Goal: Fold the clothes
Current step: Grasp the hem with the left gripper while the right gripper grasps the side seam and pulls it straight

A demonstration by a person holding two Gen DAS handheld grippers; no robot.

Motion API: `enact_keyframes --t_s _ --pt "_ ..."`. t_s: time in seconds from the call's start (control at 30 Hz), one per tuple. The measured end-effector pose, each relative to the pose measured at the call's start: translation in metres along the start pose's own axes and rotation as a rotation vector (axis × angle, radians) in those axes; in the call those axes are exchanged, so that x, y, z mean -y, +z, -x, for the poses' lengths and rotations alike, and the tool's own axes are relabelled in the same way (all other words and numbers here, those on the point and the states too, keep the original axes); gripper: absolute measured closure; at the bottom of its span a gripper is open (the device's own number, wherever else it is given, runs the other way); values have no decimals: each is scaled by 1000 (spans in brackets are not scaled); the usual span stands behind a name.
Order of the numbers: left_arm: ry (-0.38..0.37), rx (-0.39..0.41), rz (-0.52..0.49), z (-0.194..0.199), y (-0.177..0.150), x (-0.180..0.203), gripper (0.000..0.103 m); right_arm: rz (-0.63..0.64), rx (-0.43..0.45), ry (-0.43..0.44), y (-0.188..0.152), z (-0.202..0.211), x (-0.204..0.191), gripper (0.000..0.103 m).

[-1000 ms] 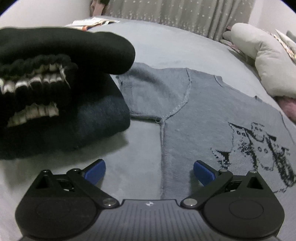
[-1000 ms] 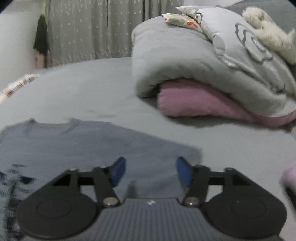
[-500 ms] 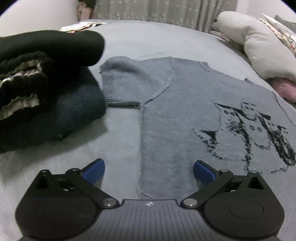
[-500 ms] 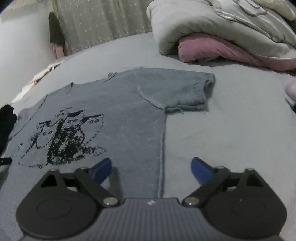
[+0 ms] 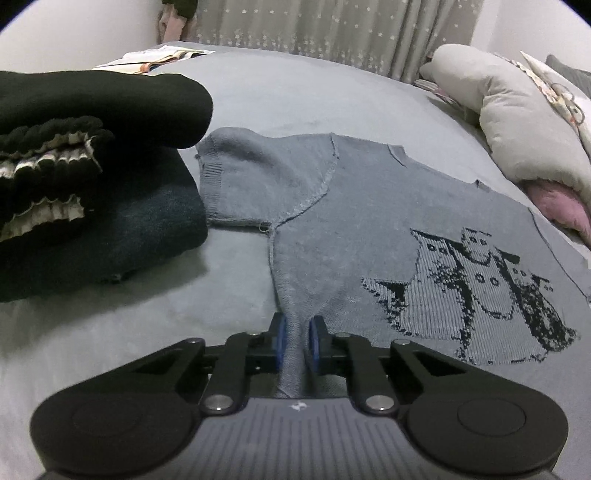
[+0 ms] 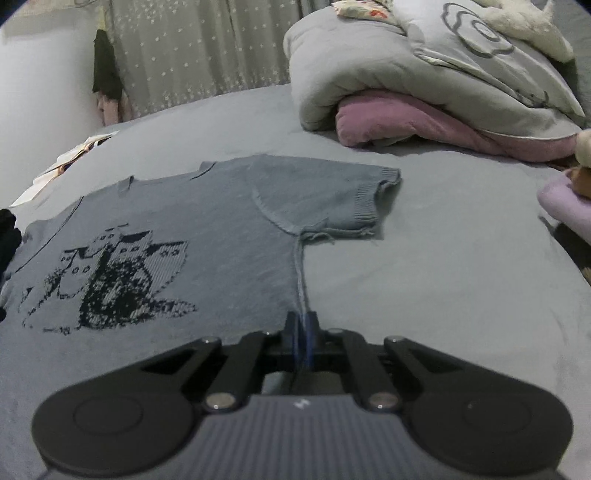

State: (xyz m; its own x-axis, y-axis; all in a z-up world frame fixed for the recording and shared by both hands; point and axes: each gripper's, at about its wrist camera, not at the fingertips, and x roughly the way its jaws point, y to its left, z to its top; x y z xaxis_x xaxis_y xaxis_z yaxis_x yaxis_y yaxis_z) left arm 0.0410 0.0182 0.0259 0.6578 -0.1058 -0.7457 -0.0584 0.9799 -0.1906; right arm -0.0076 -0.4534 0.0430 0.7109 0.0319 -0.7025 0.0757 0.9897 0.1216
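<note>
A grey short-sleeved knit sweater (image 5: 369, 221) with a black woven building motif (image 5: 472, 291) is shown spread face-up on the grey bed sheet (image 5: 314, 92). The left gripper (image 5: 295, 341) is closed to a narrow gap on a raised pinch of knit at the lower end of one side seam; the right gripper (image 6: 302, 332) is closed tightly on the opposite side seam, near the hem.

Orientation: the long axis runs from the hem, at the grippers, to the neckline (image 6: 166, 179), which points away from both cameras toward the curtain (image 5: 332, 33). The sleeves (image 6: 332, 195) are extended outward on either side.

Risks, as judged from this pose:
- Only a thin edge of knit is held by each gripper — the loose weave may slip out or stretch at the seam when lifted.
- If the two sides are raised unevenly, the fold is likely to come out skewed and the motif creased.
- The left sleeve lies touching or just beside the stack of folded dark clothes (image 5: 92, 192), so a sideways drag may catch and disturb that stack.
- The rolled grey and pink bedding (image 6: 424, 92) lies well apart and is unlikely to interfere.
</note>
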Motion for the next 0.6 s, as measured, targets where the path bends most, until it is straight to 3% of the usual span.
enact_keyframes --t_s 0.1,0.27,0.37,0.43,0.5,0.6 --pt "-24 -5 22 2 2 -7 87 -8 0 -22 -3 -3 1 99" --pt "-4 -7 101 12 7 -33 87 -21 42 -50 -2 9 2 85" --pt "-50 -37 134 12 5 -42 87 -16 61 -33 -1 21 -1 74" --pt "-90 -64 113 12 1 -36 86 2 51 18 -3 30 -10 56" --pt "-107 -79 87 16 -4 -29 83 23 22 50 -10 35 -19 47" --pt "-136 -98 47 28 -11 -20 77 6 -9 50 -25 43 -16 46"
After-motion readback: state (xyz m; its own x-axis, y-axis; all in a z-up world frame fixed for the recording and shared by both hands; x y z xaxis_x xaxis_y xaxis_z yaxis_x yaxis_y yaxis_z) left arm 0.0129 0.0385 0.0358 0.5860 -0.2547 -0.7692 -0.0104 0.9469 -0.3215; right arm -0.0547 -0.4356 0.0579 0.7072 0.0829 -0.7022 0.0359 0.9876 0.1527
